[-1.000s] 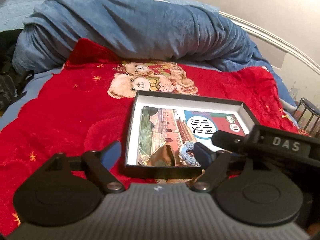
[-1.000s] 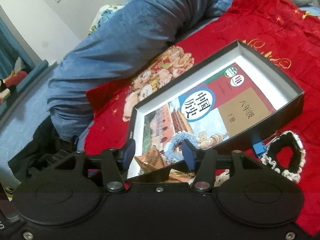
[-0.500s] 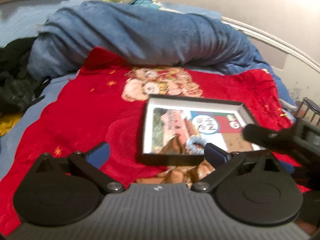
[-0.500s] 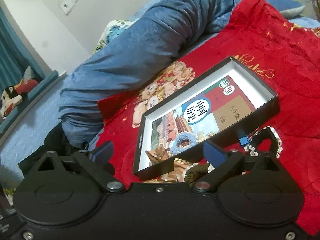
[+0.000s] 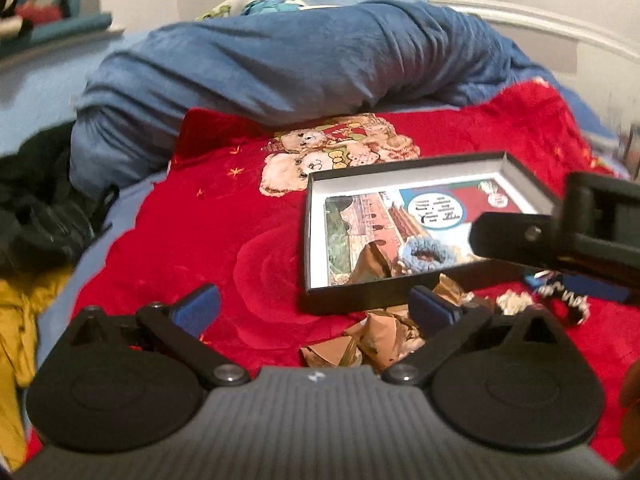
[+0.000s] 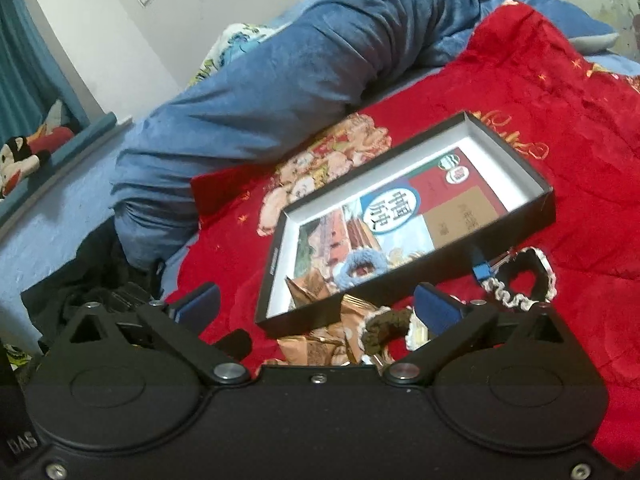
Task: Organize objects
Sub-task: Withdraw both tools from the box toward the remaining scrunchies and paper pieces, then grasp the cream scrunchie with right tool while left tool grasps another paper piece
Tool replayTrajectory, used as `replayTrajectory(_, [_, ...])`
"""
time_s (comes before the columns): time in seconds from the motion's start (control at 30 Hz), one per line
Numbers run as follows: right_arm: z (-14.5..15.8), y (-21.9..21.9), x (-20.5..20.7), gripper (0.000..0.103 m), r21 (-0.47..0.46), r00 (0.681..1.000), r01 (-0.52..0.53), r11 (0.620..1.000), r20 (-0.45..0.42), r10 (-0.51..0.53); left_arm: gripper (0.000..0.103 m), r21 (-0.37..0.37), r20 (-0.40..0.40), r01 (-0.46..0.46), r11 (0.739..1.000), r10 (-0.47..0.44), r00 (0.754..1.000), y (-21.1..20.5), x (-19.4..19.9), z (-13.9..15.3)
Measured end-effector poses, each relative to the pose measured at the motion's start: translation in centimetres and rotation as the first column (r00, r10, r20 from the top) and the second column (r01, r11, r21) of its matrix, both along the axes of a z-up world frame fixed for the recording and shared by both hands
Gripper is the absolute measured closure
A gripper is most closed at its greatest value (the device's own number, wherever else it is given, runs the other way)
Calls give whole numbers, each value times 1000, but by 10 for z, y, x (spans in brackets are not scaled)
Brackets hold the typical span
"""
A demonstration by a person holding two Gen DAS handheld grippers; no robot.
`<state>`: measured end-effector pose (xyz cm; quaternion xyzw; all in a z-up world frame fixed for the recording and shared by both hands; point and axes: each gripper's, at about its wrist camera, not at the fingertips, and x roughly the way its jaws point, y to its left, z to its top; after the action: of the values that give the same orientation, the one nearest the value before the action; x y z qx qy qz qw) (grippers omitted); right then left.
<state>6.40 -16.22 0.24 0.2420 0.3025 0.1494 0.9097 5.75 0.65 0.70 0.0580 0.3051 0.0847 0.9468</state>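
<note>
A black box (image 5: 360, 300) (image 6: 548, 204) lies open on the red blanket. In it lie a book (image 5: 360, 216) (image 6: 404, 208), a light blue scrunchie (image 5: 426, 254) (image 6: 362, 266) and a brown packet (image 5: 370, 264) (image 6: 310, 286). More brown packets (image 5: 376, 340) (image 6: 316, 350), a dark brown scrunchie (image 6: 384, 328) and a black-and-white scrunchie (image 6: 524, 280) (image 5: 568, 304) lie outside its near wall. My left gripper (image 5: 316, 308) is open and empty, held back from the box. My right gripper (image 6: 316, 302) is open and empty above the loose packets; its body shows in the left wrist view (image 5: 560, 236).
A rolled blue duvet (image 5: 280, 64) (image 6: 300, 72) lies behind the box. Dark clothes (image 5: 36, 216) (image 6: 100, 280) and a yellow cloth (image 5: 16, 320) lie at the left. A small blue clip (image 6: 480, 270) sits beside the black-and-white scrunchie. A white bed rail (image 5: 560, 28) runs along the back.
Both grippers opened wide and drew back from the box. The blue scrunchie, which was between my right gripper's fingers, now lies in the box.
</note>
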Motion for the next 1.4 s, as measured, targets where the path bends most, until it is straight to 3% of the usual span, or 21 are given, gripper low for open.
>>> replayTrajectory(0.13, [-2,-8,0,0,-17,1000,15,1000,-14,-15,0,48,-10,-34,998,34,999,-6,1,1])
replayTrajectory(0.4, [-16,-12,9,4,15,993,-24,1000,-117,25,0,-32,-18,-50,998,50,999,34,3,12])
replayTrajectory(0.47, [-19,-7,9,8,-20,994,-18,1000,-112,16,0,-63,-8,-51,997,51,999,44,3,13])
replayTrajectory(0.7, [-28,4,8,17,-213,986,83,973,-126,-112,9,-138,-114,-80,987,64,991,56,17,-6])
replayTrajectory(0.9, [-43,8,10,22,-194,978,78,978,-177,-113,9,-149,-135,-16,989,-4,991,39,16,-14])
replayTrajectory(1.07, [-50,10,13,24,-251,972,93,963,-187,-143,9,-124,-191,-23,992,-2,982,28,21,-28])
replayTrajectory(1.17, [-54,8,21,26,-275,977,52,960,-185,-106,16,-148,-248,-50,988,12,969,29,29,-40])
replayTrajectory(1.27, [-60,2,25,32,-278,967,75,958,-216,-138,21,-181,-287,-89,979,34,957,35,35,-49])
replayTrajectory(1.4, [-66,-1,27,45,-292,954,97,951,-244,-172,46,-336,-328,-138,932,21,944,48,45,-61])
